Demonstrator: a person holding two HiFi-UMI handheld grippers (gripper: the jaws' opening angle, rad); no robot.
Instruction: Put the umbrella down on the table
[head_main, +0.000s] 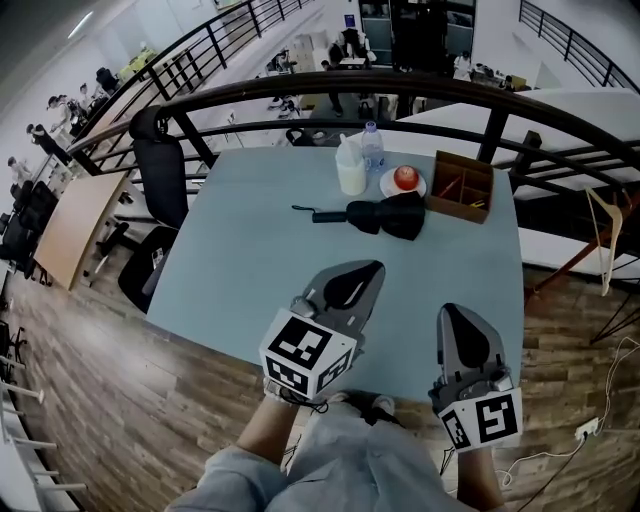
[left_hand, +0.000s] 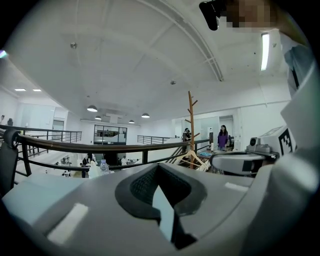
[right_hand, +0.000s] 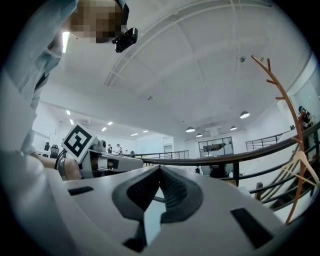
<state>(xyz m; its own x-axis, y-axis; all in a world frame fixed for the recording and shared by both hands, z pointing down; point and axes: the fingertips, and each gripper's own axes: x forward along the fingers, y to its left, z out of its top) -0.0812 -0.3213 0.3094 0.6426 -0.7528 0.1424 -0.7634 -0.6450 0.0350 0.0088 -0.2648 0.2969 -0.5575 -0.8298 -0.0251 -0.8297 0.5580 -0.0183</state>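
Left tool (head_main: 368, 270) and right tool (head_main: 455, 315) are each pressed together and pinch nothing. They hover over the near edge of the pale blue-green rectangular table (head_main: 250, 250), pointing away from the person. The black folded fabric umbrella (head_main: 388, 216) lies flat toward the table's far side, straight ahead of the tools and well apart from both. Its long axis runs left to right, with the slim handle end toward the left. The left tool's tip is slightly the nearer. By this layout the umbrella looks already set down, so no grasp seems needed.
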